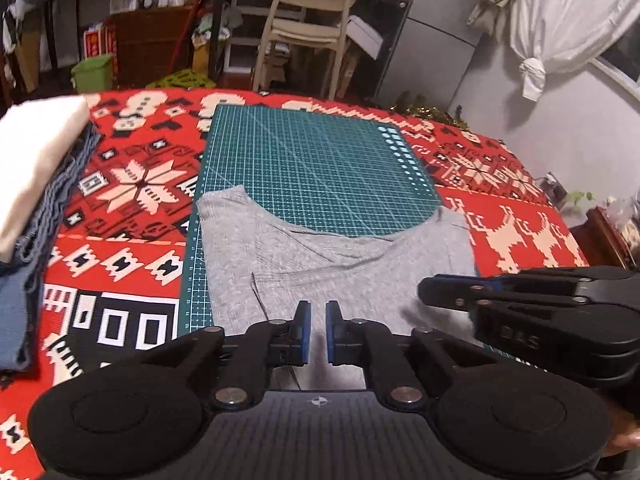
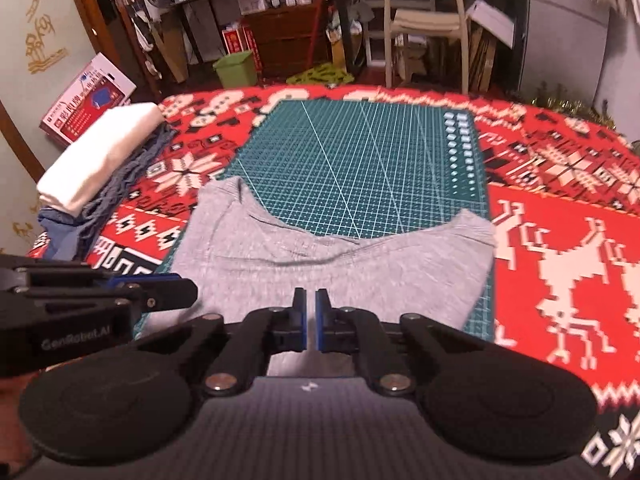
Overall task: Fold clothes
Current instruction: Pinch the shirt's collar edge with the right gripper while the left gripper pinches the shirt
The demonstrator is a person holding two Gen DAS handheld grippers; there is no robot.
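— Where's the grey garment point(image 1: 320, 264)?
— Spread on the green mat point(image 1: 320, 160), near edge.
— The grippers?
— Left gripper point(image 1: 318, 332), right gripper point(image 2: 311, 320): both narrowed to a slit above it, gripping nothing.

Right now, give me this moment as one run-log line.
grey garment on cutting mat | left gripper nearly shut, grip unclear | right gripper likewise | folded stack left

Garment point(image 1: 320, 264) on the near half of the cutting mat point(image 1: 320, 160), mat on the tablecloth point(image 1: 132, 184), folded clothes stack point(image 1: 32, 168) left, chair point(image 1: 308, 20) behind
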